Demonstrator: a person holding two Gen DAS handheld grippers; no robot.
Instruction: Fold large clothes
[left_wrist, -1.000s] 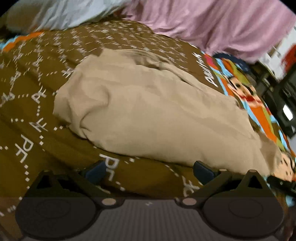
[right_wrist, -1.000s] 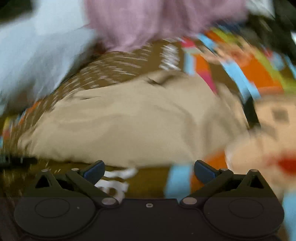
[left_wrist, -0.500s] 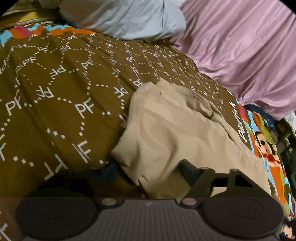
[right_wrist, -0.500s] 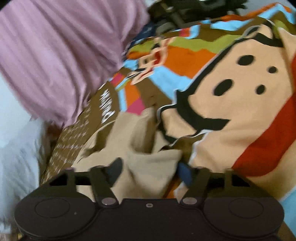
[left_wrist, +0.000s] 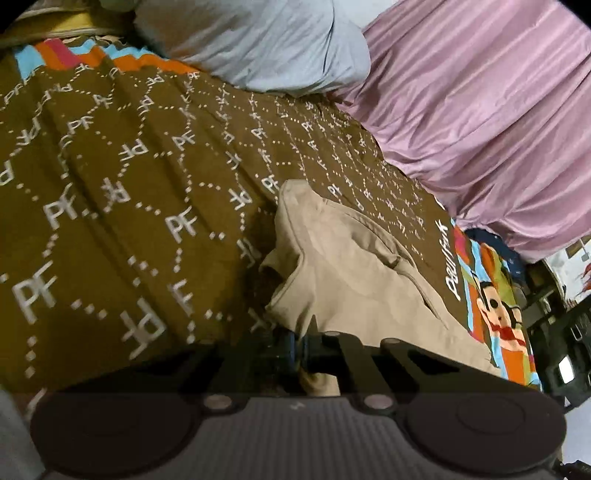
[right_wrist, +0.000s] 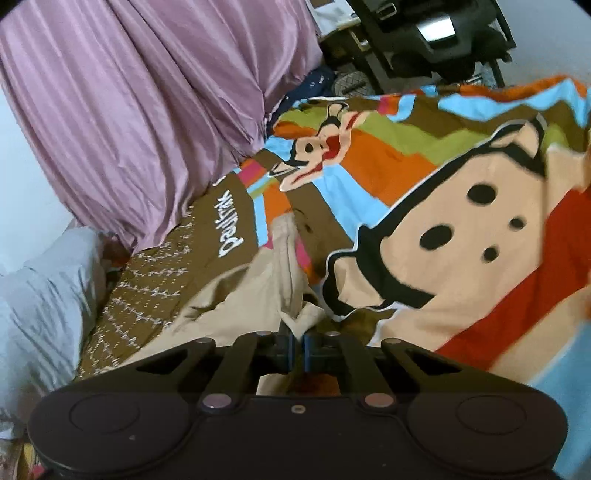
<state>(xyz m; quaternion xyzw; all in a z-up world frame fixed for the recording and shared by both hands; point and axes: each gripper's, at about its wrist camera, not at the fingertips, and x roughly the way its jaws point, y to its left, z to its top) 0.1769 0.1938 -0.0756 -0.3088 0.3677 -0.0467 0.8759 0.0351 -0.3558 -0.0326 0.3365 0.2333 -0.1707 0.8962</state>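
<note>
Fingers of the left gripper (left_wrist: 299, 345) and right gripper (right_wrist: 298, 345) had just closed, each pinching an edge of the tan garment (left_wrist: 354, 280) on the bed (left_wrist: 110, 192).

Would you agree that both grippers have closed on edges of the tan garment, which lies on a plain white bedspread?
Not quite: the bedspread is brown with white lettering and colourful cartoon print, as both wrist views show. The rest holds: the left gripper and right gripper have just closed on edges of the tan garment.
</note>
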